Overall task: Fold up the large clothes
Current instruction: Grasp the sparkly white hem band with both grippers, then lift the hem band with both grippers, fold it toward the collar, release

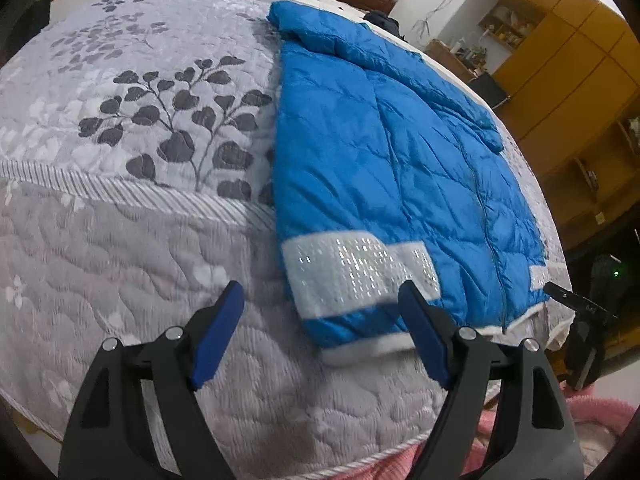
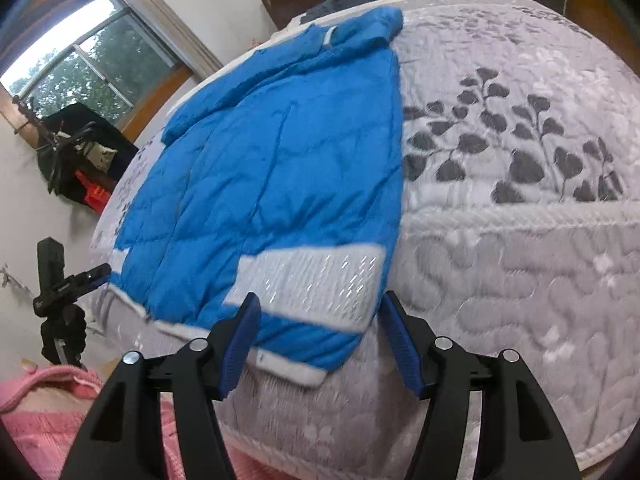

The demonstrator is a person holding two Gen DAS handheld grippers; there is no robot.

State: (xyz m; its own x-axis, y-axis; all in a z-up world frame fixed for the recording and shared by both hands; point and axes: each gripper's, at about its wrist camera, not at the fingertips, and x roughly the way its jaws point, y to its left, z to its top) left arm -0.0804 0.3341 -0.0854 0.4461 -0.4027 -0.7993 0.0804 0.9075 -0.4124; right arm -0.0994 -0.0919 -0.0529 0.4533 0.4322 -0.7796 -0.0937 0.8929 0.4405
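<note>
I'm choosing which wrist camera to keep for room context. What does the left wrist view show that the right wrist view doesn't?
Only the left wrist view shows the yellow wooden cabinets and the cluttered shelf beside them. Only the right wrist view shows the window with trees outside and the small camera tripod by the bed. Both show the blue jacket lying flat on the grey leaf-patterned bedspread, its silver-white band near the camera, and an open gripper: left, right.
</note>
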